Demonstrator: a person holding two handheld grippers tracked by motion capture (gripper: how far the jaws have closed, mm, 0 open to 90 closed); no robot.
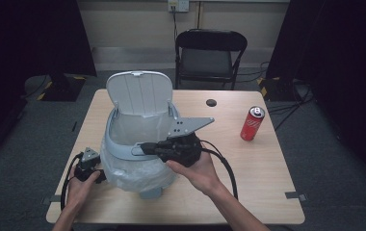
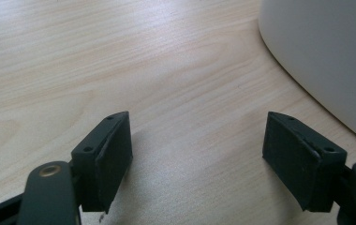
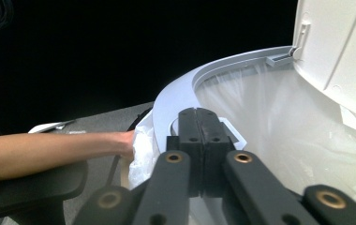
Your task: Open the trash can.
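Right hand-held gripper (image 1: 146,148) reaches over the near rim of a small white bin (image 1: 137,144), its jaws pressed together on the grey ring (image 3: 176,101) that holds a clear plastic liner (image 3: 279,126) in place — whether the tab is truly pinched is hard to tell. The lid (image 1: 140,92) stands open at the far side. Liner and ring look seated, so judging by this the fitting is nearly done. Left hand-held gripper (image 1: 87,166) rests on the table (image 1: 258,163) just left of the bin, jaws apart and empty. A red can (image 1: 252,123) stands well to the right.
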